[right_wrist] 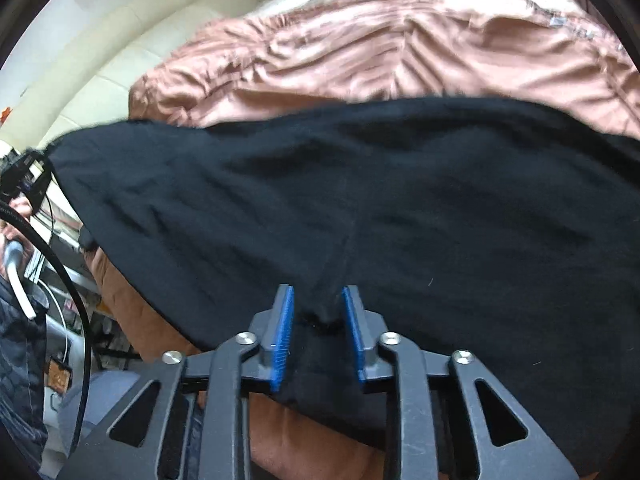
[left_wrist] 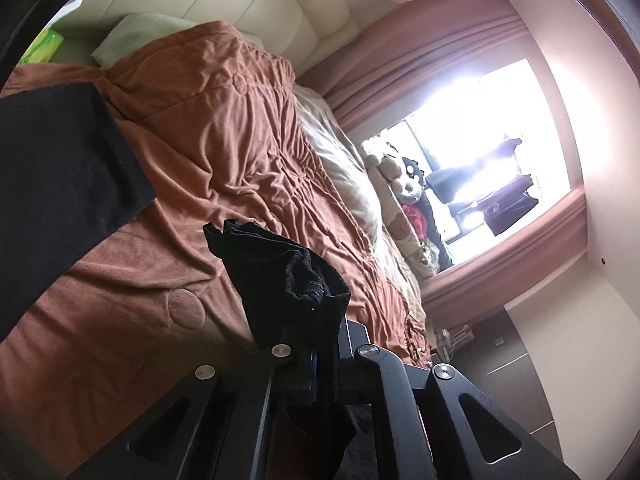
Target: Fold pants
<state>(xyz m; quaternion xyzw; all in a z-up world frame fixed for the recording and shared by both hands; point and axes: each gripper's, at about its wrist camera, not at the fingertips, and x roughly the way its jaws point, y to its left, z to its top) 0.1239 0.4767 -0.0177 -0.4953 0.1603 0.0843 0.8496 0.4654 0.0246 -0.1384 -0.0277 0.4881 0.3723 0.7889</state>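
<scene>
A bed is filling most of both views, covered by a rumpled rust-brown bedspread. The black pants are lying across it, stretching over the middle of the right wrist view from the left edge to the right edge; in the left wrist view another part of them is showing as a dark slab at the left of the frame.

The left tongs, at the lower centre of their view, are pressed together and pinching a bunched end of the black cloth, which is hanging above the bedspread. The right tongs, at the lower centre of their view, are standing part-way spread with the blue pads on either side of a raised pleat of the pants; the pads are not pressing on it yet, as far as the blurred frame shows.

The risk, in my judgement, is that the right tongs are catching only a thin ridge of one layer, so the fabric could slip free or drag unevenly. Since the left tongs are gripping a crumpled wad, the fold may end up skewed and wrinkled.
</scene>
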